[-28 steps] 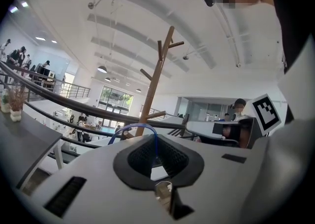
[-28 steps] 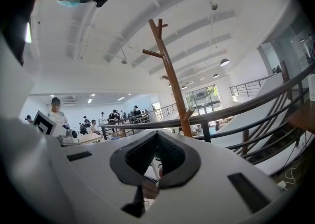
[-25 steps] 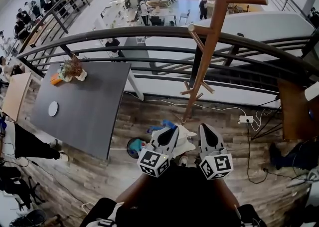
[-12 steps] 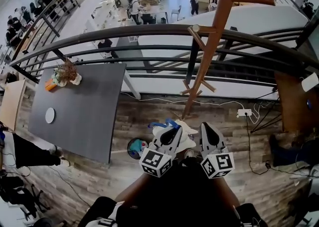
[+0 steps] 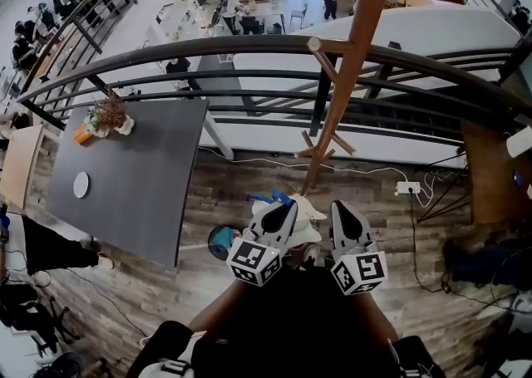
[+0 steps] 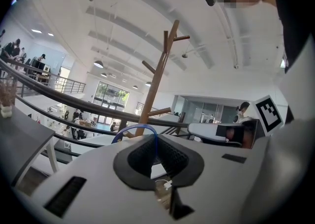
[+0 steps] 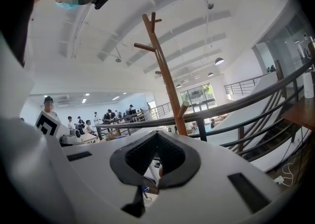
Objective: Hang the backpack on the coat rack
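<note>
The wooden coat rack point(image 5: 345, 69) stands by the railing, its pole and pegs also showing in the left gripper view point(image 6: 152, 90) and the right gripper view point(image 7: 165, 75). The white backpack point(image 5: 309, 217) hangs low under both grippers, close to my body. My left gripper point(image 5: 281, 212) point(image 6: 156, 142) is shut on the backpack's blue strap loop point(image 6: 135, 129), which arches out over its pads. My right gripper point(image 5: 341, 208) point(image 7: 156, 137) is beside it, jaws shut, with nothing visible between the tips. Both grippers are short of the rack's base.
A dark table point(image 5: 133, 185) with a plant point(image 5: 108, 115) stands at the left. A curved metal railing point(image 5: 208, 48) runs behind the rack. A power strip point(image 5: 407, 188) with cables lies on the wooden floor, and a brown desk point(image 5: 490, 177) is at the right.
Both grippers and the backpack have edged slightly forward toward the rack's base. The jaws have not changed.
</note>
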A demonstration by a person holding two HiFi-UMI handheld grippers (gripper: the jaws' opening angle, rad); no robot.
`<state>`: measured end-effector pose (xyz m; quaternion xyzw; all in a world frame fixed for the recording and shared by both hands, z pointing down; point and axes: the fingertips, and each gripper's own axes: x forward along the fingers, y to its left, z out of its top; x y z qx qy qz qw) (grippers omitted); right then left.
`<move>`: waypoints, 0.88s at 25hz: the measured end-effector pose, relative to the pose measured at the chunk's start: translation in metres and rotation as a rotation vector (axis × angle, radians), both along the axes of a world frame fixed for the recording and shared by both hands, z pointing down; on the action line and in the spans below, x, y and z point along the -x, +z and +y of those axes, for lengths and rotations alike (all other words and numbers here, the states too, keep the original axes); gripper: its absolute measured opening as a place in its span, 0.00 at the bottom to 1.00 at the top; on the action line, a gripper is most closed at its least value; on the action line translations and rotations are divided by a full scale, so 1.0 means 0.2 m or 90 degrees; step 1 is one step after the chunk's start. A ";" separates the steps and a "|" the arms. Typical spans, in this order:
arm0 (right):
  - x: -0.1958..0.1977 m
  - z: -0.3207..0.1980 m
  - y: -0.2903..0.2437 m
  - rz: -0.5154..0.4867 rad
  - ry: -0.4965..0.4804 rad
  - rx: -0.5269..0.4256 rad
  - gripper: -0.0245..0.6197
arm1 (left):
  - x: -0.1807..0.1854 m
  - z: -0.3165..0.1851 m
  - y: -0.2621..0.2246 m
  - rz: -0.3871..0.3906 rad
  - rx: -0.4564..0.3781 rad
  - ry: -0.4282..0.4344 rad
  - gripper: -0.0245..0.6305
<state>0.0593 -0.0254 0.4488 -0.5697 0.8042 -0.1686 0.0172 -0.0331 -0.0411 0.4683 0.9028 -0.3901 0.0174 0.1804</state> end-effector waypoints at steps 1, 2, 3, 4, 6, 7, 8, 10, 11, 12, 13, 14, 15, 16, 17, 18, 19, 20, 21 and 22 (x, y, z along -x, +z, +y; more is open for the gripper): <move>0.00 -0.01 0.01 -0.001 -0.002 0.002 0.06 | 0.00 -0.01 0.01 0.000 0.000 -0.002 0.05; 0.00 -0.02 0.02 -0.001 -0.004 0.004 0.06 | 0.00 -0.02 0.01 0.000 0.001 -0.004 0.05; -0.01 -0.03 0.02 0.001 -0.006 0.005 0.06 | -0.01 -0.04 0.01 0.001 0.002 -0.006 0.05; -0.01 -0.03 0.02 0.003 -0.009 0.006 0.06 | -0.02 -0.05 0.01 0.003 0.003 -0.007 0.05; -0.02 -0.03 0.02 0.005 -0.014 0.012 0.06 | -0.02 -0.05 0.01 0.002 0.006 -0.009 0.05; -0.02 -0.03 0.03 0.004 -0.015 0.016 0.06 | -0.03 -0.04 0.00 0.002 0.007 -0.009 0.05; -0.02 -0.02 0.03 0.003 -0.017 0.019 0.06 | -0.03 -0.04 0.00 0.001 0.007 -0.009 0.05; -0.03 -0.03 0.03 0.003 -0.021 0.017 0.06 | -0.04 -0.05 0.00 0.000 0.006 -0.008 0.05; -0.03 -0.04 0.03 0.004 -0.023 0.014 0.06 | -0.05 -0.06 0.00 -0.001 0.005 -0.006 0.05; -0.04 -0.05 0.03 0.004 -0.025 0.011 0.06 | -0.06 -0.06 0.00 -0.001 0.006 -0.004 0.05; -0.04 -0.06 0.04 0.004 -0.027 0.009 0.06 | -0.07 -0.07 0.01 -0.003 0.007 -0.001 0.05; -0.05 -0.07 0.04 0.004 -0.027 0.009 0.06 | -0.07 -0.08 0.01 -0.004 0.008 0.002 0.05; -0.05 -0.08 0.04 0.003 -0.028 0.010 0.06 | -0.07 -0.08 0.02 -0.006 0.009 0.004 0.05; -0.05 -0.09 0.05 0.001 -0.029 0.012 0.06 | -0.07 -0.09 0.03 -0.007 0.011 0.005 0.05; -0.05 -0.09 0.05 0.000 -0.030 0.014 0.06 | -0.08 -0.10 0.03 -0.008 0.012 0.005 0.05; -0.04 -0.09 0.06 0.002 -0.033 0.017 0.06 | -0.08 -0.10 0.04 -0.008 0.014 0.005 0.05; -0.04 -0.10 0.07 0.003 -0.037 0.018 0.06 | -0.08 -0.11 0.04 -0.008 0.014 0.005 0.05; -0.04 -0.10 0.07 0.005 -0.040 0.018 0.06 | -0.09 -0.11 0.04 -0.007 0.015 0.005 0.05; -0.04 -0.11 0.07 0.006 -0.044 0.017 0.06 | -0.09 -0.12 0.05 -0.006 0.014 0.005 0.05; -0.03 -0.11 0.07 0.008 -0.047 0.017 0.06 | -0.10 -0.13 0.05 -0.006 0.014 0.005 0.05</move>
